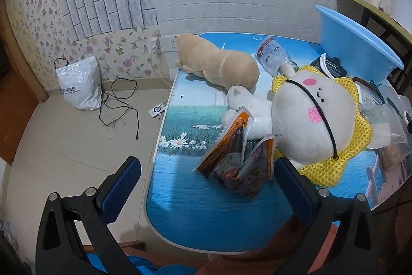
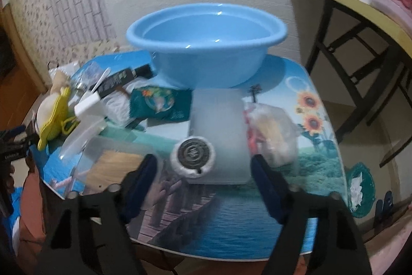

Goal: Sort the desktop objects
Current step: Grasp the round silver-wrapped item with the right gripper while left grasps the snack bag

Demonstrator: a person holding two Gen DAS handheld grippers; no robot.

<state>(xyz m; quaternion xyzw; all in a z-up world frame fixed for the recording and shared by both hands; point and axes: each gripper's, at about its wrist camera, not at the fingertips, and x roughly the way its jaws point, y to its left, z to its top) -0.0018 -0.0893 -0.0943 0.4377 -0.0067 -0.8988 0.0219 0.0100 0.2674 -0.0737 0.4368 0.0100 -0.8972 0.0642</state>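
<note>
In the left wrist view my left gripper (image 1: 207, 163) stands wide open over the table's near left end, holding nothing. Just ahead of its fingertips lies an orange snack packet (image 1: 239, 166), which leans on a white plush toy with a yellow mesh collar (image 1: 314, 117). Behind them lie a tan plush dog (image 1: 219, 66) and a clear plastic bottle (image 1: 271, 56). In the right wrist view my right gripper (image 2: 203, 168) is open. A round tin in white wrapping (image 2: 193, 153) shows between its fingertips, and the pads do not touch it. The blue basin (image 2: 206, 43) stands at the table's back.
A frosted plastic box (image 2: 219, 125), a bag of red and tan items (image 2: 270, 135), a teal packet (image 2: 161, 103), a black box (image 2: 123, 80) and a clear container (image 2: 110, 161) crowd the table (image 2: 231, 218). Another table (image 2: 360, 7) stands right. A white bag (image 1: 79, 84) and a cable (image 1: 118, 105) lie on the floor.
</note>
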